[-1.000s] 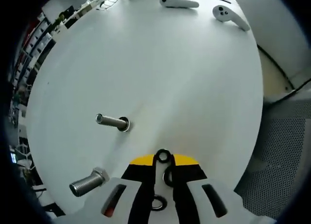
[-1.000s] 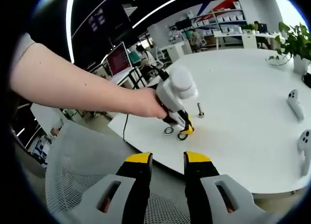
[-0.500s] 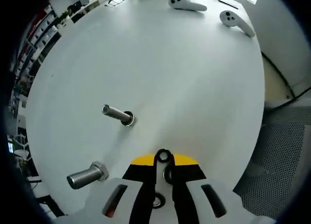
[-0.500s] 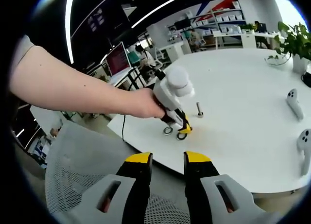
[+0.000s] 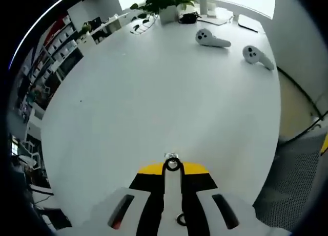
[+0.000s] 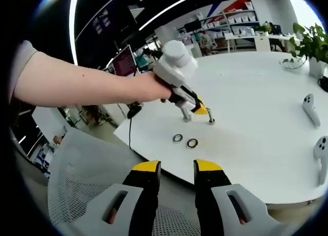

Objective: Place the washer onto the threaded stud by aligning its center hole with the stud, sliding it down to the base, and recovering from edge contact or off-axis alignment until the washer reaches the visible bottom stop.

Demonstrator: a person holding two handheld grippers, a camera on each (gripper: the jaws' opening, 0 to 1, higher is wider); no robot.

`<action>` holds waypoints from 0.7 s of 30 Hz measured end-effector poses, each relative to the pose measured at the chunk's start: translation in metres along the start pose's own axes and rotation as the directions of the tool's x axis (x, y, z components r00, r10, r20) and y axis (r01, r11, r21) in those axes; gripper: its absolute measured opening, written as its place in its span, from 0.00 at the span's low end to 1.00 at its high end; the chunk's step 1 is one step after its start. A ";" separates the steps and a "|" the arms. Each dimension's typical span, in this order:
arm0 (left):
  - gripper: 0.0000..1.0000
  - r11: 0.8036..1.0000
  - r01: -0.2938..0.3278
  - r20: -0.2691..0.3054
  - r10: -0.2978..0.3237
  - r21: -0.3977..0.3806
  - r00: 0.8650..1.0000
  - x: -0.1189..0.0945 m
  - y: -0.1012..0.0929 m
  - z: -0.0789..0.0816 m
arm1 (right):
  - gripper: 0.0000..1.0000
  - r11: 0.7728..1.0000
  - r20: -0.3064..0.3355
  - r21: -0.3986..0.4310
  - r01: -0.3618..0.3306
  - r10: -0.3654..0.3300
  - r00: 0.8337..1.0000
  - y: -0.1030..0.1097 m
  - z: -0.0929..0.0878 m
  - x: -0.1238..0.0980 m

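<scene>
Washer, small and of dark metal (image 5: 172, 165), sits pinched at the tips of the left gripper (image 5: 172, 167), whose yellow-tipped jaws are closed on it above the round white table (image 5: 169, 87). In the right gripper view we see that gripper held in a hand (image 6: 148, 87), raised close to two upright threaded metal studs (image 6: 210, 115); one is partly hidden behind it. Two loose metal rings (image 6: 192, 143) lie on the table nearer us. The right gripper (image 6: 177, 168) hangs off the table, jaws slightly apart, holding nothing.
</scene>
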State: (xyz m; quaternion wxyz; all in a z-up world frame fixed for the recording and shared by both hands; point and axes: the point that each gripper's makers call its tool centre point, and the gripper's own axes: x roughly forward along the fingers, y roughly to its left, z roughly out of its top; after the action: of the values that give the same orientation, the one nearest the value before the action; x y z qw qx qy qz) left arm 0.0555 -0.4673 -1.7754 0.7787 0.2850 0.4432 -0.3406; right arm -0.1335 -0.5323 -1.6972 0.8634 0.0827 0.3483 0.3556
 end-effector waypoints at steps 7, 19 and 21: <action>0.08 1.000 0.006 -0.039 -0.005 0.028 0.999 0.006 0.004 0.002 | 0.28 1.000 -0.001 0.001 0.000 0.000 1.000 0.000 0.000 0.000; 0.08 0.998 0.042 -0.085 -0.038 0.051 0.996 0.016 0.006 0.003 | 0.28 1.000 0.006 0.003 0.005 -0.005 1.000 -0.001 0.001 0.000; 0.08 0.997 0.054 -0.096 -0.049 0.050 0.994 0.016 0.004 0.003 | 0.28 1.000 0.007 0.005 0.006 -0.006 1.000 -0.001 0.001 0.000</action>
State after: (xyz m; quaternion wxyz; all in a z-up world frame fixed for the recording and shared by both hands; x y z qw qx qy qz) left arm 0.0660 -0.4718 -1.7871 0.7399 0.3098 0.4777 -0.3583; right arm -0.1320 -0.5334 -1.6966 0.8653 0.0852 0.3466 0.3519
